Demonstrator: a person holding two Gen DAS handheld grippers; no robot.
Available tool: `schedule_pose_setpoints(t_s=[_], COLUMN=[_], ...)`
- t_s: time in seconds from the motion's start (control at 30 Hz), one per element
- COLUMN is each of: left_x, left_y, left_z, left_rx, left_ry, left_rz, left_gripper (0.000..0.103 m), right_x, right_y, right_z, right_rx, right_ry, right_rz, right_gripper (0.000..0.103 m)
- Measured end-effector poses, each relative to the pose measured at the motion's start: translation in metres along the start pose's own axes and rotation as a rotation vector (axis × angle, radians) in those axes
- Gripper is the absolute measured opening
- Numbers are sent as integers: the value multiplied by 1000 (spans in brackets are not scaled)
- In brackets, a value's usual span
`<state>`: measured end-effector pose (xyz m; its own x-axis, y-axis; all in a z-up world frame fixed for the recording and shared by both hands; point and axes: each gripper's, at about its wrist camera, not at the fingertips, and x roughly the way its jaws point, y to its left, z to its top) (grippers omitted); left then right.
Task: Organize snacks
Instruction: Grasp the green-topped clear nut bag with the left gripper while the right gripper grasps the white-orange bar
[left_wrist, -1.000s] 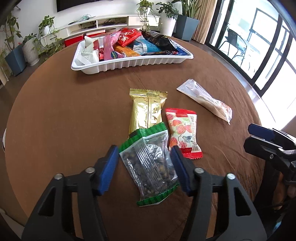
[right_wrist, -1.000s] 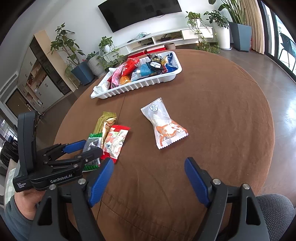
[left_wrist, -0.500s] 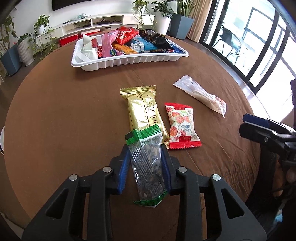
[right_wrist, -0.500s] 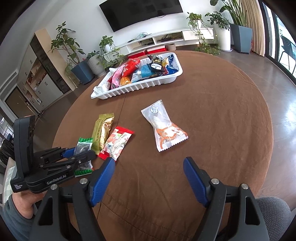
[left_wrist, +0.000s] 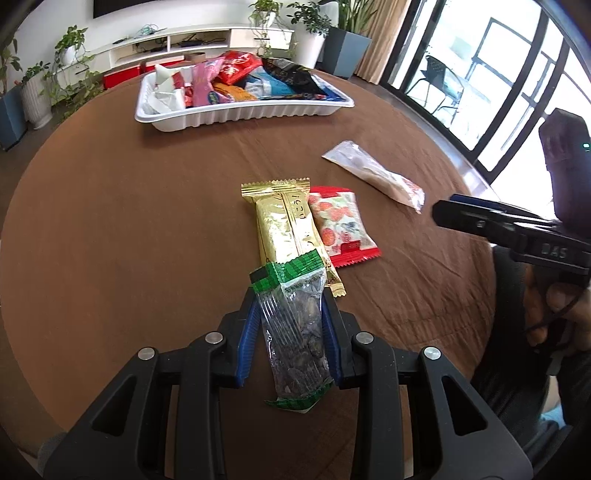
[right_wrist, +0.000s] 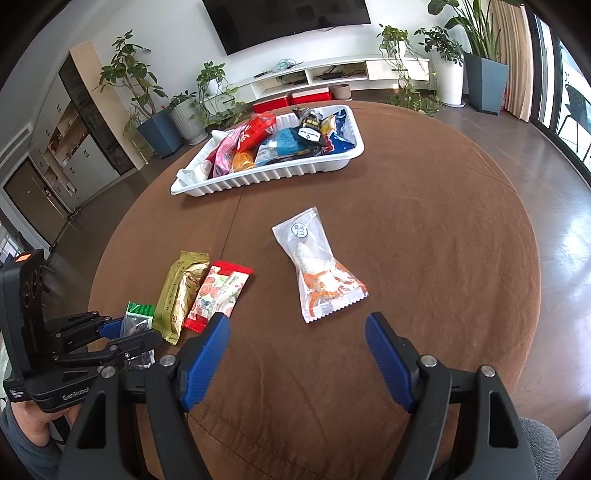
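My left gripper (left_wrist: 290, 314) is shut on a clear green-edged packet of dark seeds (left_wrist: 295, 332), held just above the brown table; the gripper also shows in the right wrist view (right_wrist: 127, 332). Just beyond lie a gold wrapper (left_wrist: 288, 225) and a red strawberry-print packet (left_wrist: 341, 225). A clear white-and-orange packet (right_wrist: 317, 266) lies further right. My right gripper (right_wrist: 295, 354) is open and empty, near the table's front edge, short of that packet. A white tray (left_wrist: 243, 110) holding several snacks stands at the far side.
The round table (right_wrist: 443, 221) has a brown cloth. Beyond it are potted plants (right_wrist: 484, 81), a low white TV shelf (right_wrist: 332, 74) and glass doors at the right. The person's hand (left_wrist: 554, 314) holds the right gripper.
My left gripper closed on the green-edged seed packet and lifted it slightly. The right gripper stayed open and barely moved.
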<state>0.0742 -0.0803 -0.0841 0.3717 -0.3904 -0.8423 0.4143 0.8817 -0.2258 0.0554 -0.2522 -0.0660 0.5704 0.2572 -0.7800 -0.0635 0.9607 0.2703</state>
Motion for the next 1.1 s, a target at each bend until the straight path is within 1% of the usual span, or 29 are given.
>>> schedule_pose_setpoints(t_s=[0.17,0.3,0.4,0.5,0.57,0.63,0.7,0.77,0.8,0.83,0.9,1.03,1.1], left_x=[-4,-8,-9,-10,-11,-9,-7,-4,-4,-4,-4,-11,-14], left_y=[-2,-4,-4,-2,-2,-2,-3,-7,-8,-10,-10,-12,-16], left_z=[-3,-5,-9,-12,-14,-14,-14,-15,-15,-15,-15,-16,-18], left_rx=[-7,6,12,9,3,7,3,15,18,19,15,20,30], left_ry=[-7,-2,1,4,1,2,2,11,13,13,16,21,22], left_rz=[-32,-22,-13,-10,-14,-16,-4,4,9,12,36,77,81], left_gripper=[29,29,27,26,26,28,28,34,47,57,60,60,60], right_x=[1,2,2,5,8,10,11,11,12,12,13,12,11], right_y=[0,2,3,3,3,4,5,7,7,8,7,4,2], right_z=[1,0,1,9,15,19,21,20,19,17,16,17,17], right_rx=[-4,-11,-22,-46,-67,-73,-76,-81,-82,-83,-80,-74,-73], right_ry=[3,-1,-2,-8,-7,-8,-8,-6,-2,0,3,5,0], right_rz=[-8,-15,-25,-46,-72,-74,-72,-65,-63,-62,-63,-74,-76], right_gripper=[79,79,79,79,79,79,79,79,79,79,79,79,79])
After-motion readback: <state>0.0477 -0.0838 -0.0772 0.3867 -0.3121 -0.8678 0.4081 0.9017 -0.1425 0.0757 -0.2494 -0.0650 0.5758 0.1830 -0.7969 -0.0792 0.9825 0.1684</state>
